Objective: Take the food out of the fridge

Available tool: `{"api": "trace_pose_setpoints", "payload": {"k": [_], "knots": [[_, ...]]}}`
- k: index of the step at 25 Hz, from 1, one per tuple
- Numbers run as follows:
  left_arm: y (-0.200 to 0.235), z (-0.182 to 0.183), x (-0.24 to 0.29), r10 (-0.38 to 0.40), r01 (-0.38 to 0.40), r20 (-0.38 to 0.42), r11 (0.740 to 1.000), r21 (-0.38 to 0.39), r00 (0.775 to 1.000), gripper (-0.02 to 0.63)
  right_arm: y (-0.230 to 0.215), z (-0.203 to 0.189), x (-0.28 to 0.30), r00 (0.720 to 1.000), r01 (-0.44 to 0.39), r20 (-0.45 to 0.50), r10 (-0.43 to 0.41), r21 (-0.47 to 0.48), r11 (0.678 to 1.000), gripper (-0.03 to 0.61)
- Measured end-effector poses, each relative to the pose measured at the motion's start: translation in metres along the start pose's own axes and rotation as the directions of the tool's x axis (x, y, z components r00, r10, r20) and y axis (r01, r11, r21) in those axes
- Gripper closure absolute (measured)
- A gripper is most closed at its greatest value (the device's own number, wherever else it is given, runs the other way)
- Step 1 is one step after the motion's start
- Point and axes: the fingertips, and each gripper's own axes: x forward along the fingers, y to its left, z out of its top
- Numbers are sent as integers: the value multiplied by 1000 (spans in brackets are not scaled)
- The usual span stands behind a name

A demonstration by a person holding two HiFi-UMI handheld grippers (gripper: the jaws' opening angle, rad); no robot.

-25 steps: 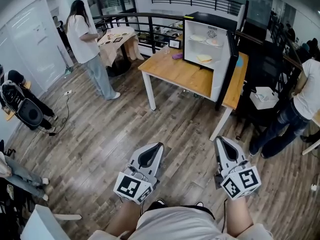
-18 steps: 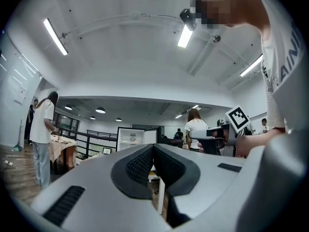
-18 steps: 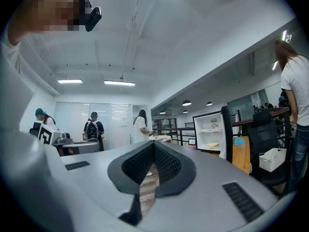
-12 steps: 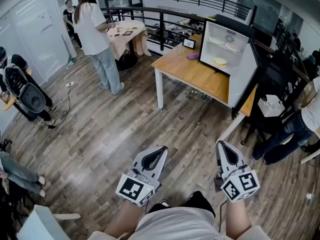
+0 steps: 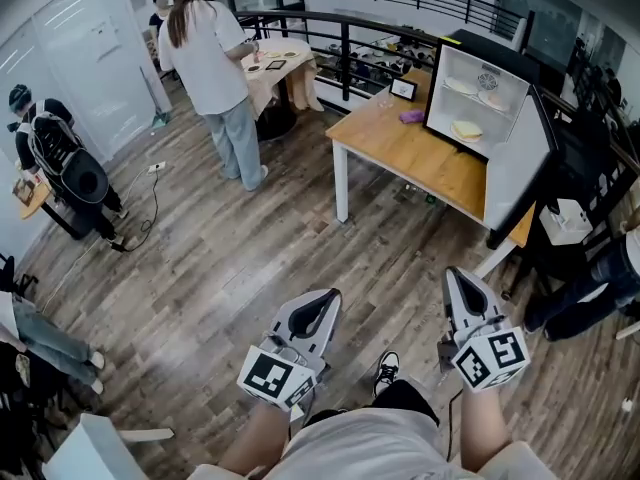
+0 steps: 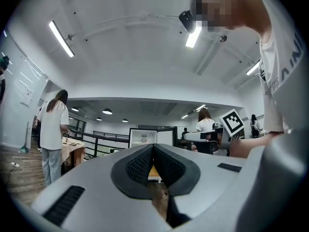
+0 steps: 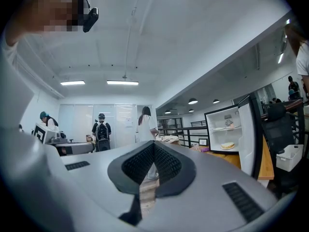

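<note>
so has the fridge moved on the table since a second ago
No. The fridge stands on the same end of the wooden table, door open as before; only the camera has shifted.

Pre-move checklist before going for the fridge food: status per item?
1. Access: fridge door open, ok.
2. Target visible: yellow food on the lower shelf, plates above, ok.
3. Empty: left gripper, jaws together, nothing between, ok.
4. Empty: right gripper, jaws together, nothing between, ok.
5. Jaws open for a grasp: both shut, not ok.
6. Reach: fridge sits on the table, well ahead of both grippers, not ok.
</note>
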Motion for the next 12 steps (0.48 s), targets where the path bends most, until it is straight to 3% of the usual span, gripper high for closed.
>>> {"api": "trace_pose_setpoints", "payload": {"k": [6,12], "knots": [[17,-4,53,11,-11,-21,1000,10,1000,604,-45,5,36,1000,-1,10,1,1,1000,558],[32,-5,124,32,-32,-28,999,20,999,604,-119,11,74,1000,31,3,-31,-10,999,558]]}}
